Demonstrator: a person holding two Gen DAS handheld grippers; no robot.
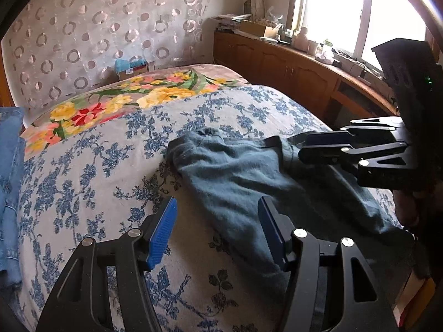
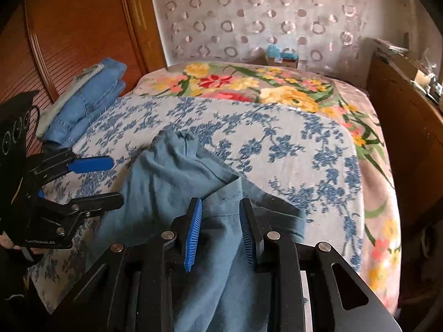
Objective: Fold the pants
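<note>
Under both claws spreads the bed (image 1: 83, 166), its blue-flowered cover bare beyond them. The teal pants (image 2: 166, 182) lie crumpled ahead of the wide-open left claw (image 1: 217, 231) and beneath the narrowly parted right claw (image 2: 220, 232), which grips nothing. Folded jeans (image 2: 91, 96) sit far left, partly cut off.

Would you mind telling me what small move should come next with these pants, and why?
Probably bring the left tongs onto the near edge of the pants and close. The pants lie rumpled on the bed, and both left and right tongs stand open with nothing gripped, so neither can lift or fold the cloth yet.
</note>
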